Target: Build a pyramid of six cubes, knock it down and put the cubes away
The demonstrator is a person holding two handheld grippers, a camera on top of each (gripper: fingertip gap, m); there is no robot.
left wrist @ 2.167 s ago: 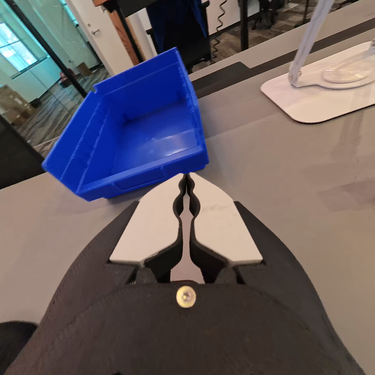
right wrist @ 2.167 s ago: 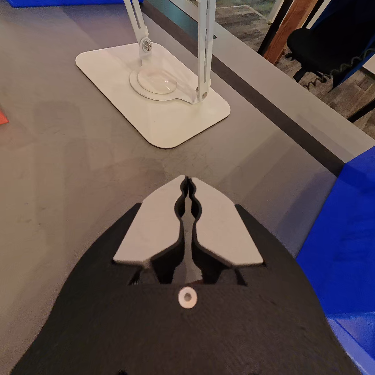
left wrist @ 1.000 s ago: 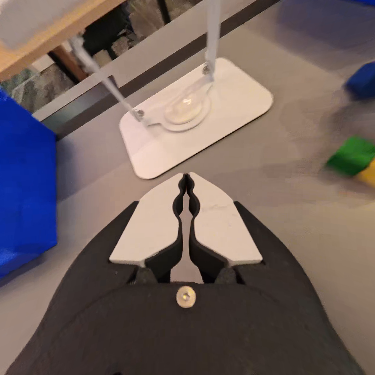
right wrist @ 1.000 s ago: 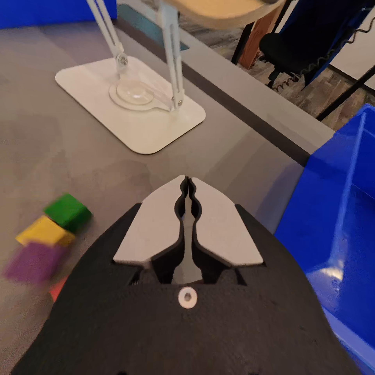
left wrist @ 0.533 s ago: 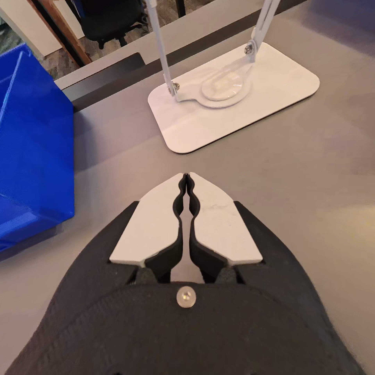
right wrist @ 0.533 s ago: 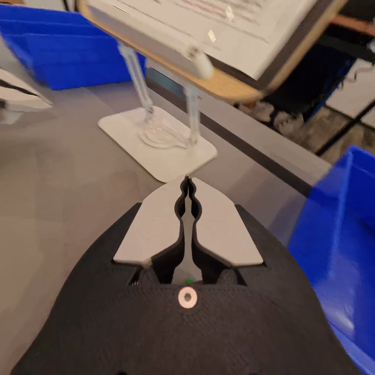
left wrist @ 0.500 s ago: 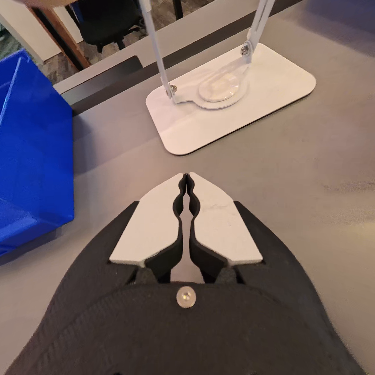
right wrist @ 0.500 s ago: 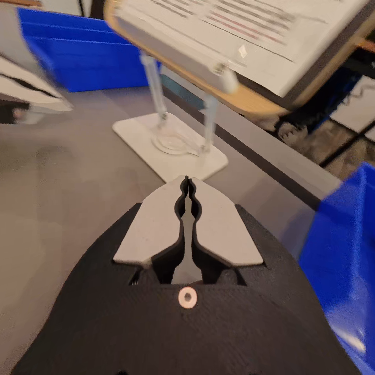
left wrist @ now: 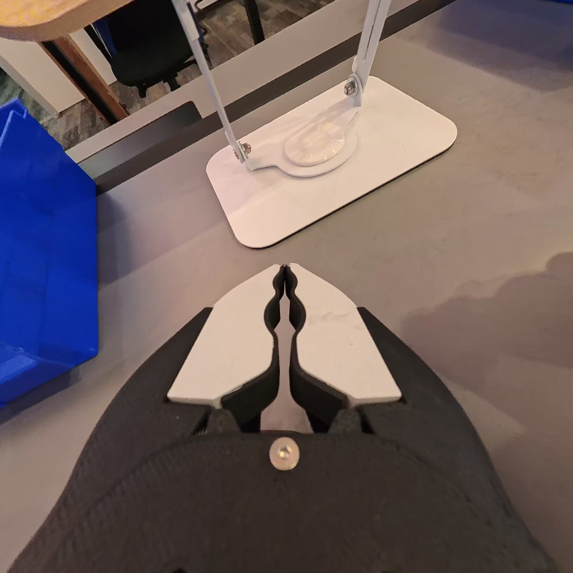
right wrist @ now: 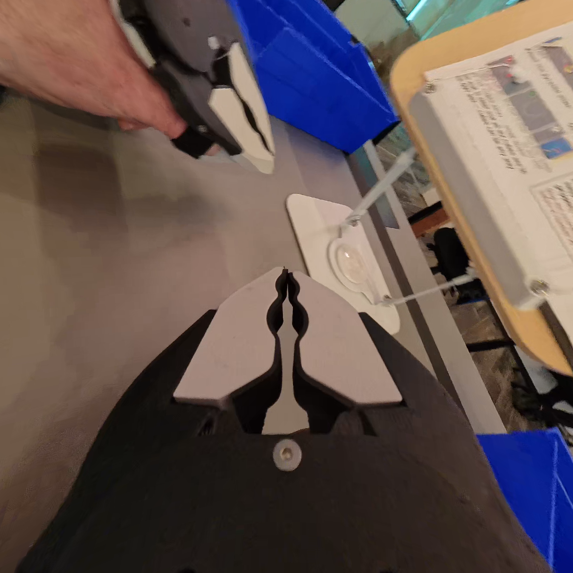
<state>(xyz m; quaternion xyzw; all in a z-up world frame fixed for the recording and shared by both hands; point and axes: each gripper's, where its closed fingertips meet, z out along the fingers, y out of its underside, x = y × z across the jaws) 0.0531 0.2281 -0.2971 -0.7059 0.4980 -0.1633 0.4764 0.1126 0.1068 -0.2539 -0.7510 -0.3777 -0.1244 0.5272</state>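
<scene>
In the left wrist view, a blue bin (left wrist: 40,248) is sitting at the left edge of the frame on the gray table (left wrist: 449,248). In the lower middle, the left tool (left wrist: 284,267) is pointing up the frame, and its two white fingers (left wrist: 235,335) are pressing together at the tips with nothing between them. Above it, in the upper middle, a white stand base (left wrist: 335,186) is lying flat on the table, with two thin white legs going up from it. In the right wrist view, a hand (right wrist: 77,62) is holding the left tool (right wrist: 263,145) in the upper left, and its fingers are closed too. A second blue bin (right wrist: 310,71) is sitting at the top middle, behind that tool. The right tool (right wrist: 286,273) is filling the lower middle, with its tips touching and nothing in them. The white stand base (right wrist: 313,223) is just to its right, and a wooden board with a paper sheet (right wrist: 496,155) is hanging over it at the right. A blue bin corner (right wrist: 533,496) is showing in the lower right. No cubes are showing in either view, so I cannot tell where they are.
</scene>
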